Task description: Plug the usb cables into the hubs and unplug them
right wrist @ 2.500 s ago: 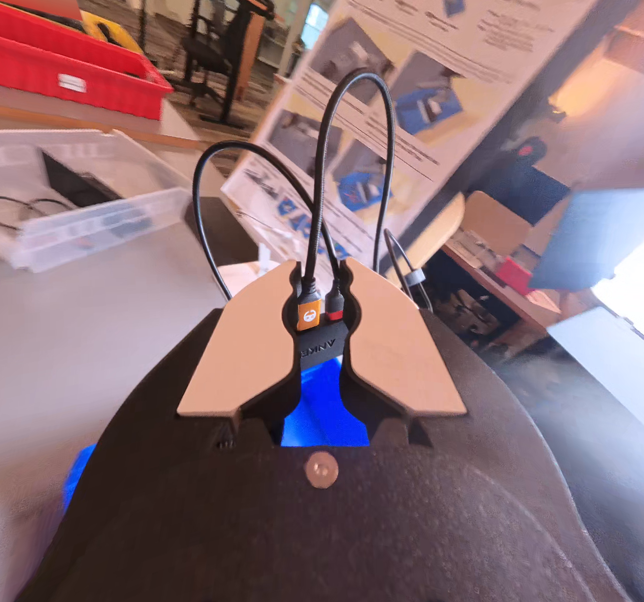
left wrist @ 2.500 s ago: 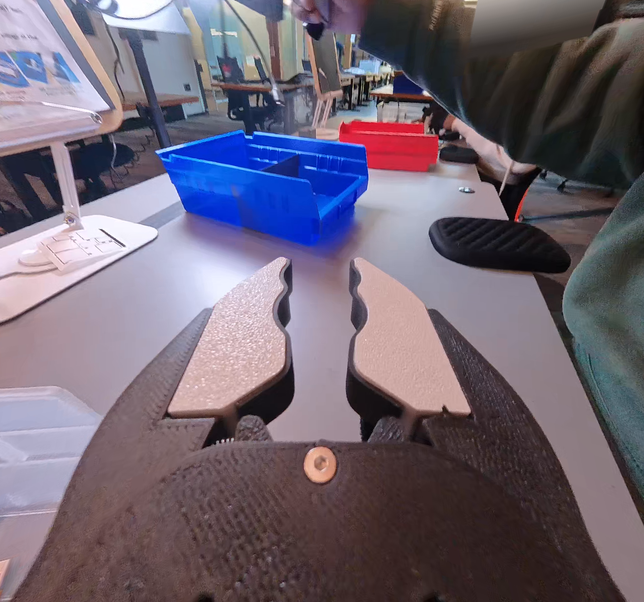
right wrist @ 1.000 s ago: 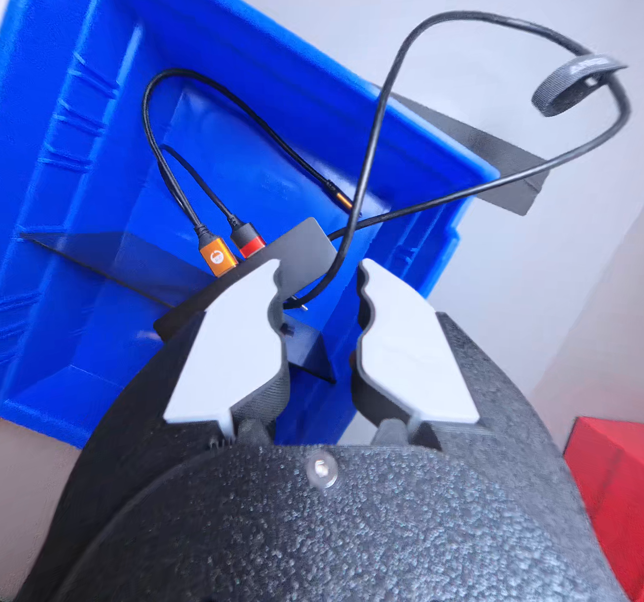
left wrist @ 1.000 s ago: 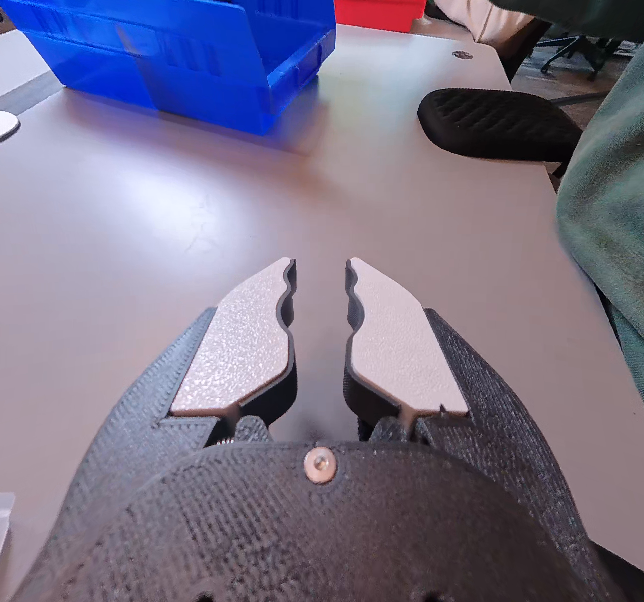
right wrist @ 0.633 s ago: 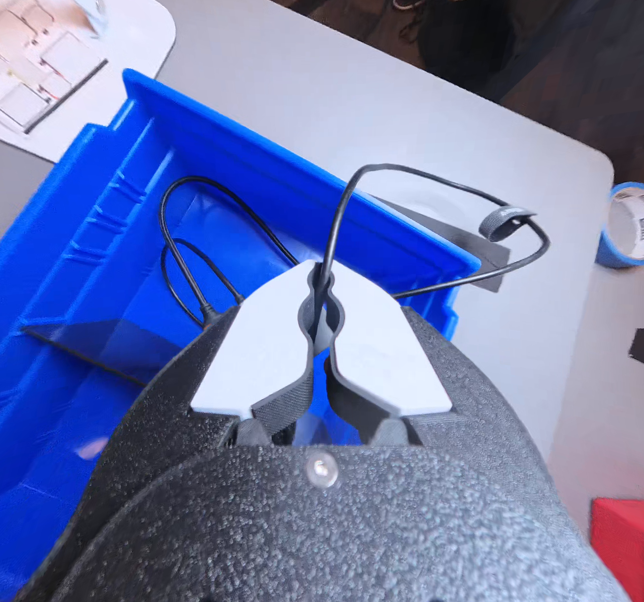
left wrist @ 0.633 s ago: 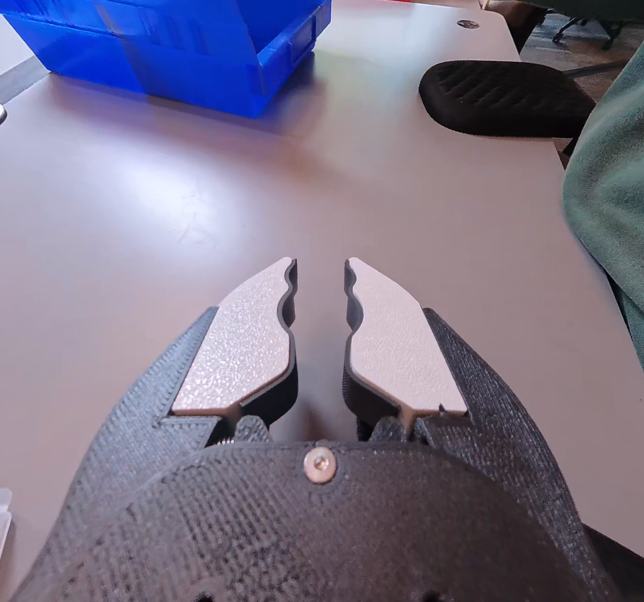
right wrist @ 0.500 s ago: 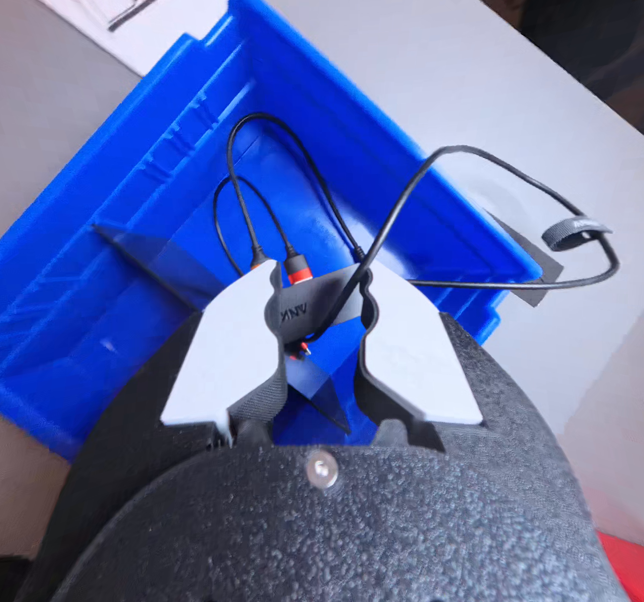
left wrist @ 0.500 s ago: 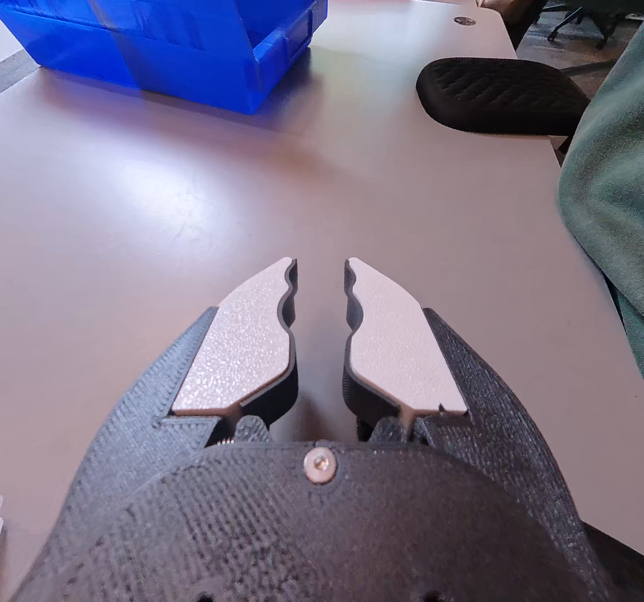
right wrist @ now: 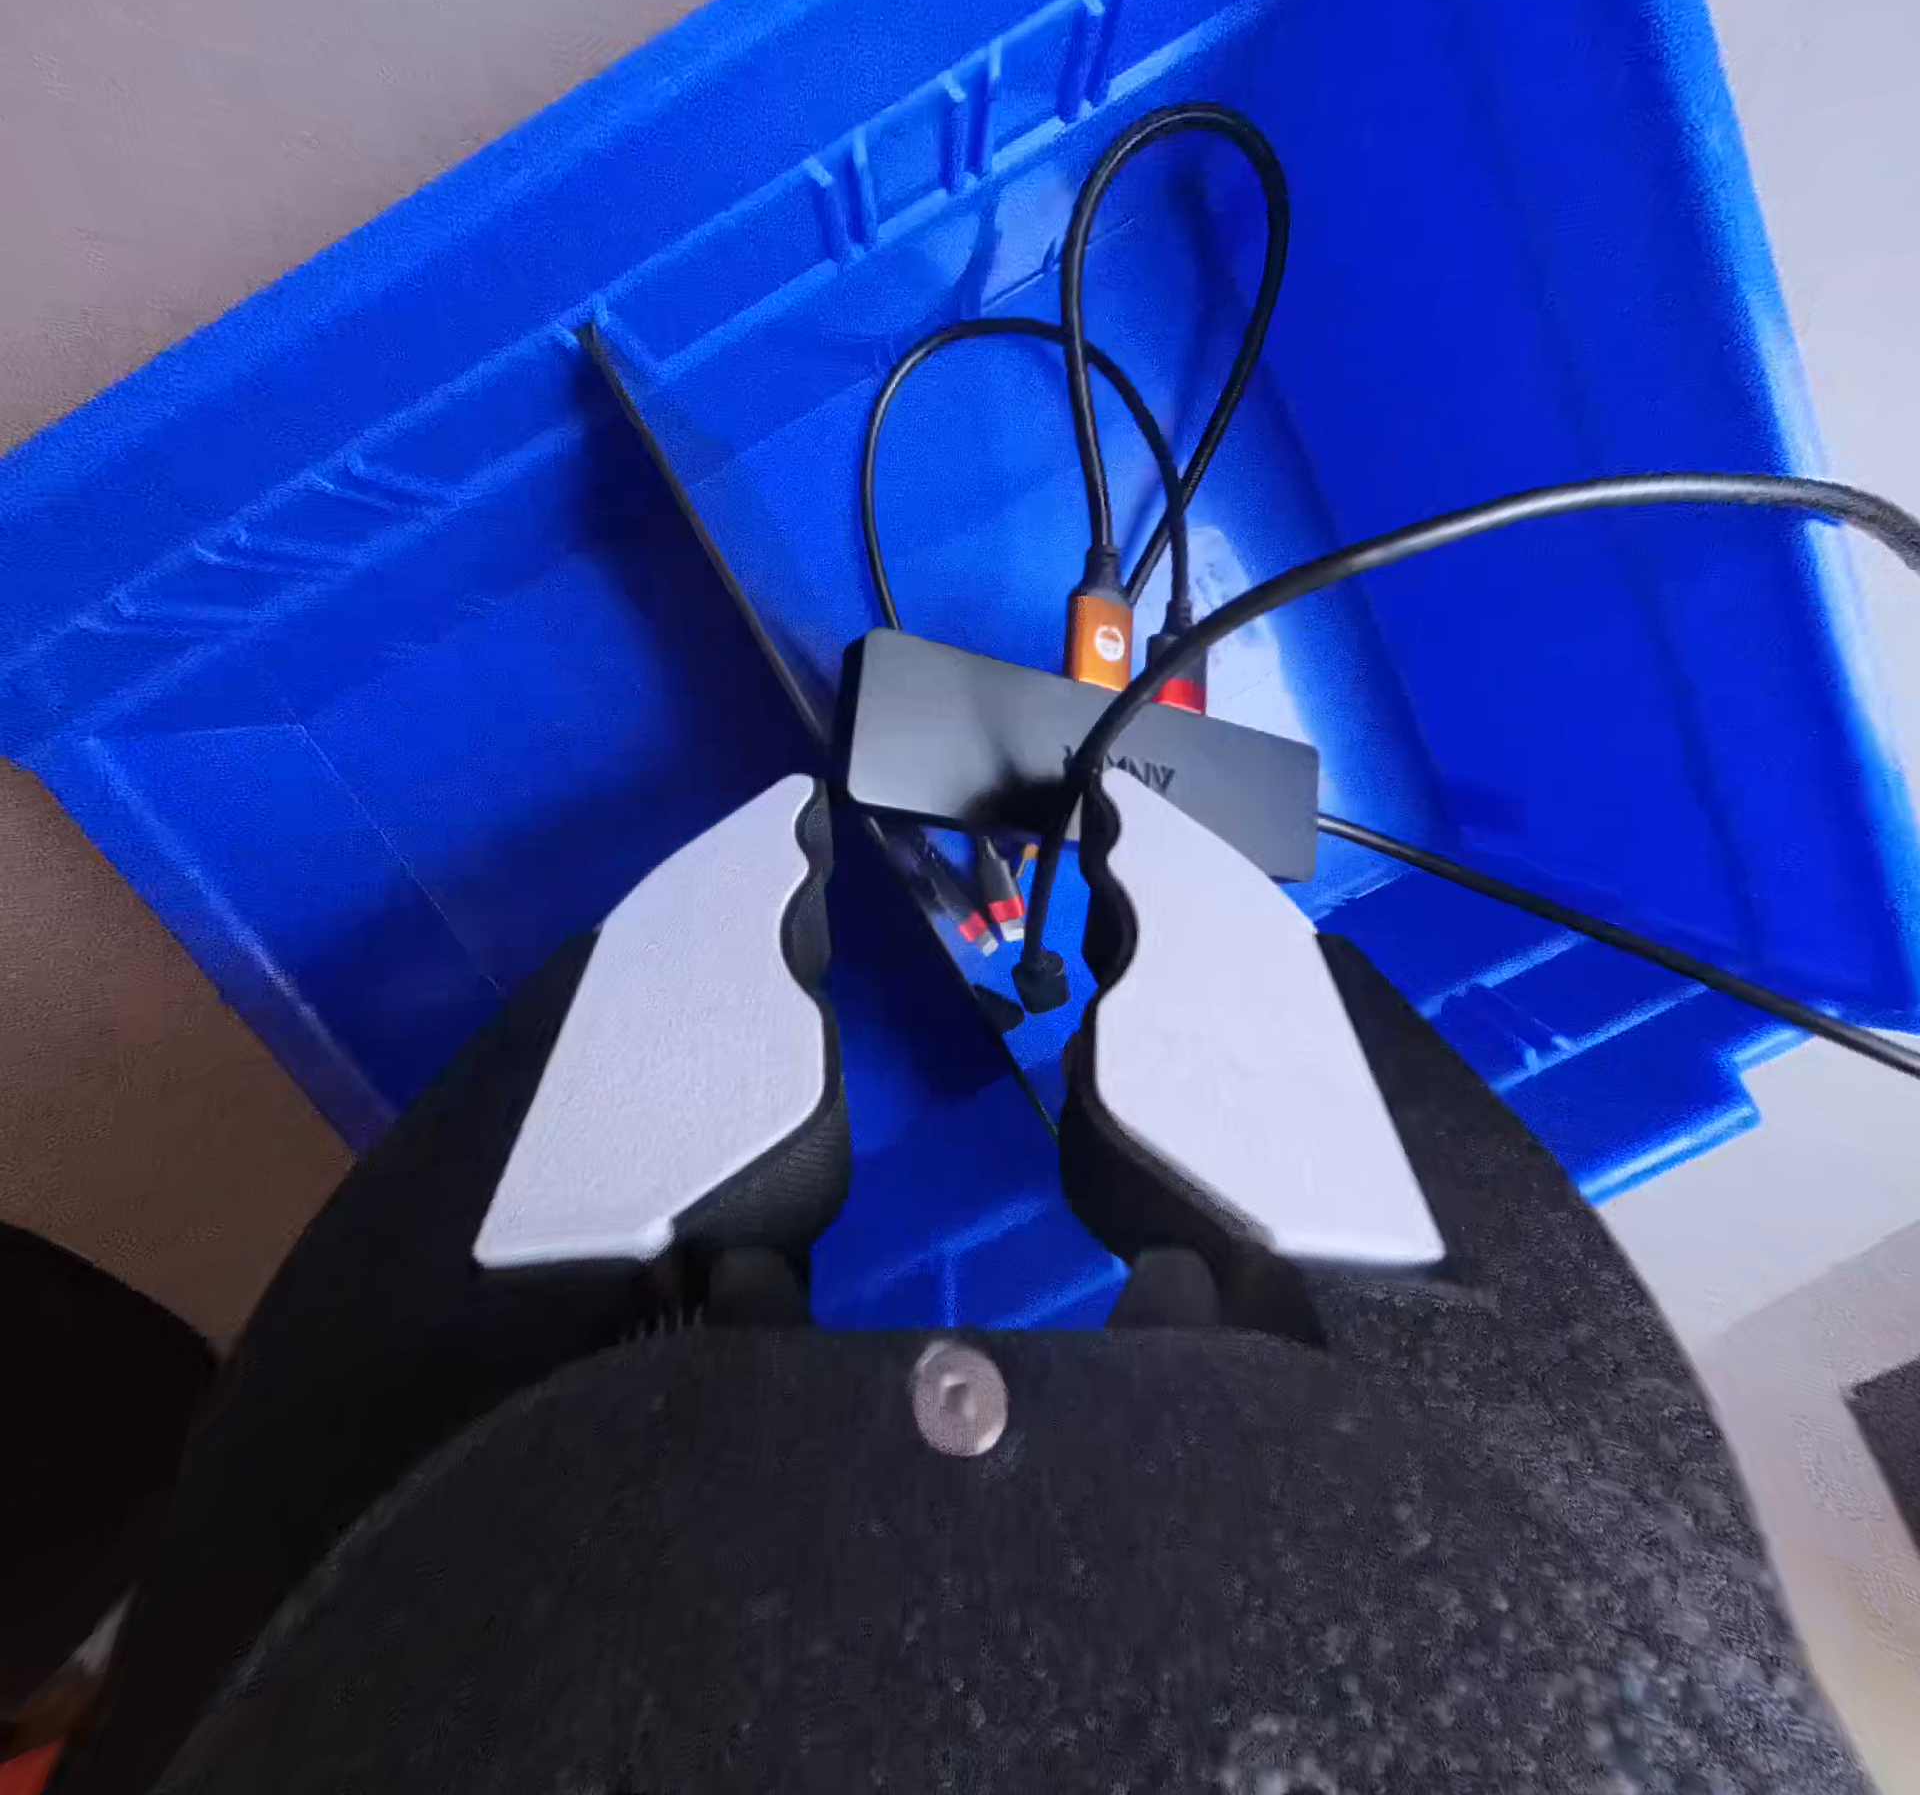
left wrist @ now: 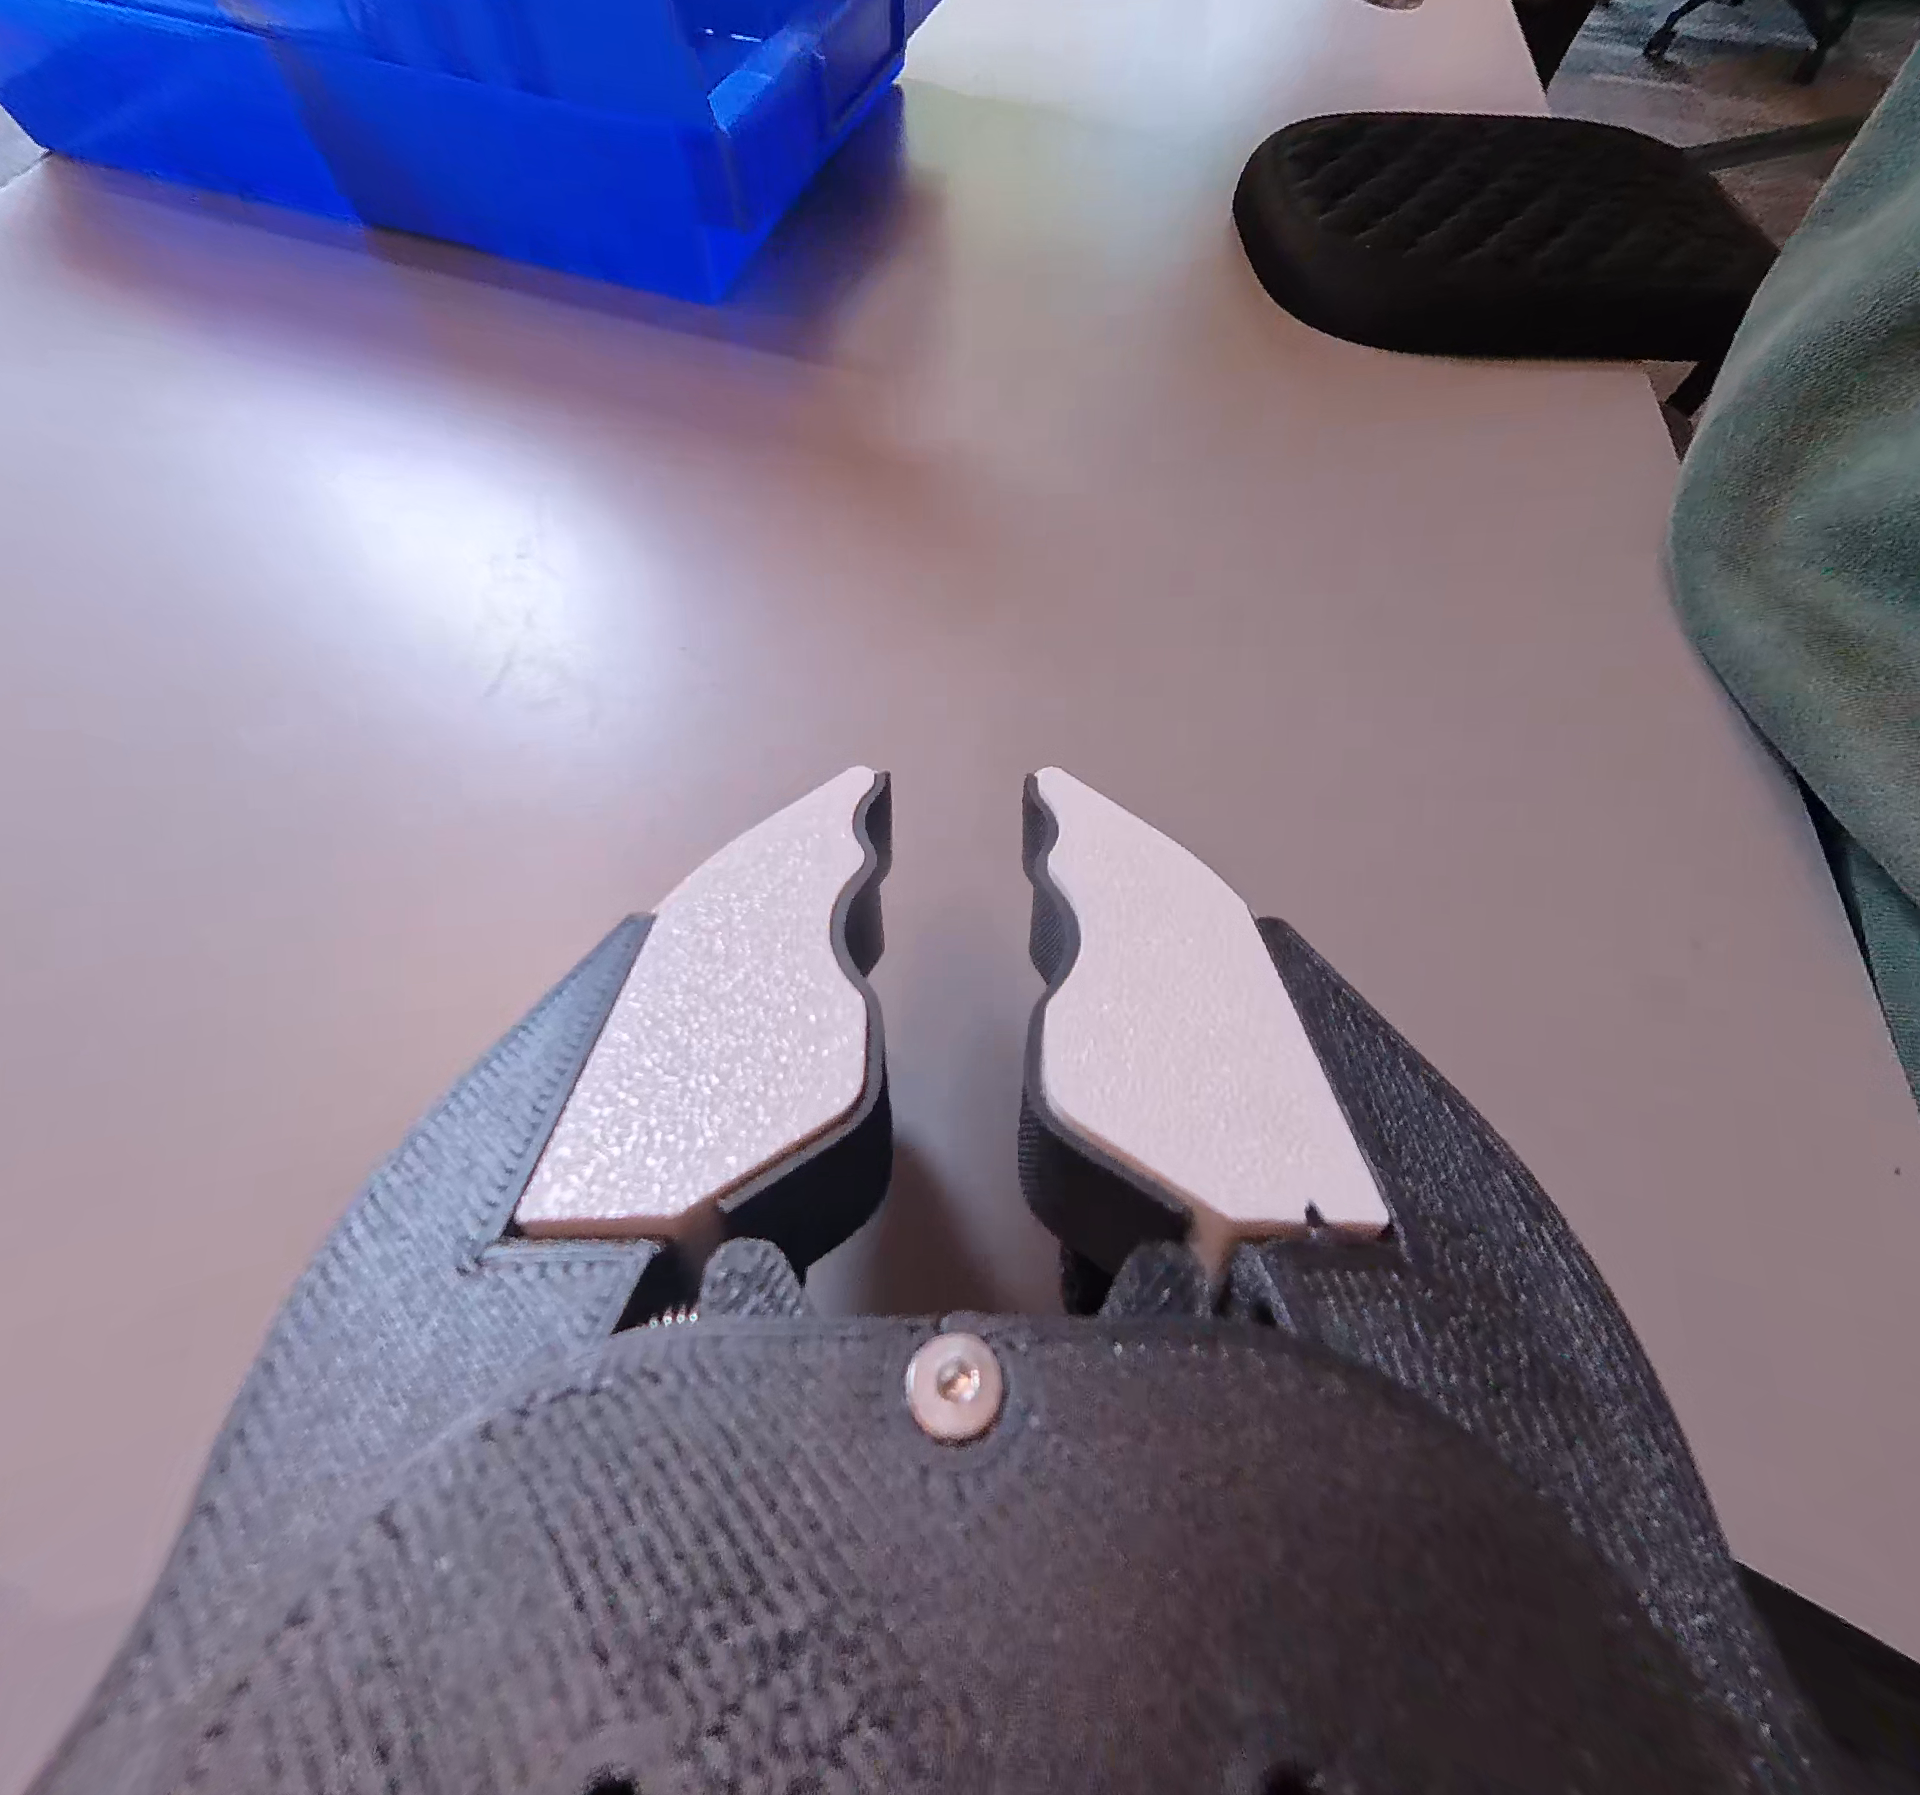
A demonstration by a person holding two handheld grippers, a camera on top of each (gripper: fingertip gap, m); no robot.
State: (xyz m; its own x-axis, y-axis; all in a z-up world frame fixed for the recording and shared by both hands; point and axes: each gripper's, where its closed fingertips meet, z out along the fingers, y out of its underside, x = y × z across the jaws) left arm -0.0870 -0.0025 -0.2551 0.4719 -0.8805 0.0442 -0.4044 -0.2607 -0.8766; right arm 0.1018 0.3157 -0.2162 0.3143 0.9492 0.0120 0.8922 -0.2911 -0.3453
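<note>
Below the right gripper (right wrist: 954,810), a bright blue plastic bin (right wrist: 416,540) sits on a smooth grey tabletop (right wrist: 208,83). Its grey-faced fingers (right wrist: 675,1018) stand apart, clamping nothing. Just ahead of the fingertips a flat dark grey USB hub (right wrist: 935,727) lies inside the bin, against a thin dark divider (right wrist: 707,540). Two short black cables are plugged into the hub's far edge, one with an orange connector (right wrist: 1099,642), one with a red connector (right wrist: 1179,691); both loop away over the bin floor. A longer black cable (right wrist: 1455,524) arcs from the right across the hub, its plug end (right wrist: 1039,987) hanging between the open fingers.

Ahead of the left gripper (left wrist: 956,810), whose fingers are likewise parted and empty, the same tabletop (left wrist: 520,498) spreads bare and glossy. The blue bin (left wrist: 468,83) stands far ahead to the left, a black padded chair armrest (left wrist: 1475,228) ahead to the right at the table's edge, and a green sleeve (left wrist: 1818,550) at the right.
</note>
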